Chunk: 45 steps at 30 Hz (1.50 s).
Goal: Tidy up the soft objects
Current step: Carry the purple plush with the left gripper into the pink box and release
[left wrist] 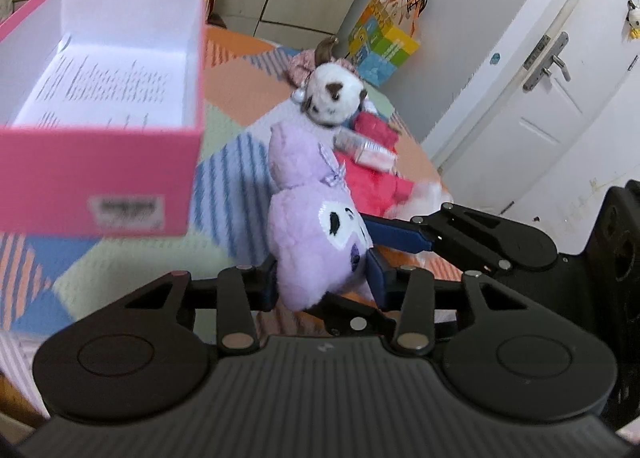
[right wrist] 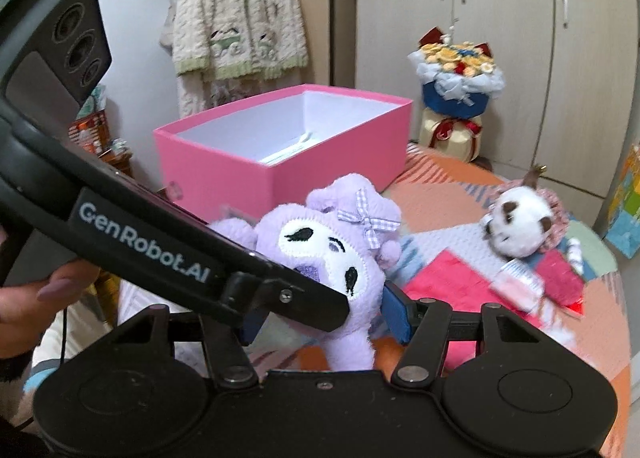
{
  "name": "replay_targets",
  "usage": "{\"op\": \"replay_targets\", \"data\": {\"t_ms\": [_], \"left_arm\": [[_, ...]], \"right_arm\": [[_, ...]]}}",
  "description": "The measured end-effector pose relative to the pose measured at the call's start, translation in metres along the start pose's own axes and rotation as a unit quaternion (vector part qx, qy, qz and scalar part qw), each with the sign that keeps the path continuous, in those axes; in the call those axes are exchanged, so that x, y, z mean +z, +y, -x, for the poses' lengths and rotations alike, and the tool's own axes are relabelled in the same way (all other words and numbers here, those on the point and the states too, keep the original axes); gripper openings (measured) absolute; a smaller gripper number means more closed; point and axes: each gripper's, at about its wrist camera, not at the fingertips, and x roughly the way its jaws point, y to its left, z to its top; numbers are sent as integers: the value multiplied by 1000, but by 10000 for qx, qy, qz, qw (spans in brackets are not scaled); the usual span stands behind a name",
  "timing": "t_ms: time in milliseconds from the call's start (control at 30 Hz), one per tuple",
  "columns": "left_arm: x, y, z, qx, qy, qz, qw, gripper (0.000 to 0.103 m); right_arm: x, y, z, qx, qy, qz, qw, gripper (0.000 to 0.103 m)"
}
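Your left gripper [left wrist: 322,278] is clamped on the purple plush [left wrist: 316,234] — its pads press the toy's lower body. Your right gripper [right wrist: 324,318] also has the plush between its blue fingers [right wrist: 394,312], seemingly gripping it, though the left gripper's finger crosses in front. The plush hangs above the patchwork cloth [left wrist: 236,98], near the open pink box [right wrist: 280,174] — not inside. A white plush [right wrist: 520,226] lies on red fabric [right wrist: 452,278] beyond.

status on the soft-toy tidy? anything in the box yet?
Done: nothing; the pink box holds only a printed sheet. In hand: the purple plush, gripped by both the left gripper and right gripper. Left: the white plush and red cloth.
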Motion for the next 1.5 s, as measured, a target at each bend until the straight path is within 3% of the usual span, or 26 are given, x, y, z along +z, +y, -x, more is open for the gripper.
{"op": "replay_targets", "data": {"t_ms": [233, 500, 633, 767, 933, 1033, 1300, 1500], "left_arm": [[-24, 12, 41, 52, 28, 18, 10000, 38], [-33, 23, 107, 175, -197, 5, 9997, 37], [-19, 26, 123, 465, -318, -131, 9983, 36], [15, 39, 128, 391, -320, -15, 9987, 37], [62, 57, 115, 411, -333, 56, 9986, 37], [92, 63, 100, 557, -247, -230, 9979, 36], [169, 108, 41, 491, 80, -1, 9988, 36], [205, 145, -13, 164, 413, 529, 9976, 36]], "right_arm": [[-2, 38, 9, 319, 147, 237, 9991, 64], [21, 79, 25, 811, 12, 577, 9950, 64], [40, 93, 19, 928, -80, 744, 9929, 64], [68, 95, 10, 818, -138, 886, 9926, 64], [108, 83, -14, 590, -97, 1050, 9927, 64], [129, 76, -35, 420, -78, 1217, 9917, 63], [168, 30, -103, 248, 115, 846, 9960, 62], [186, -5, -155, 117, 617, 566, 9964, 61]]}}
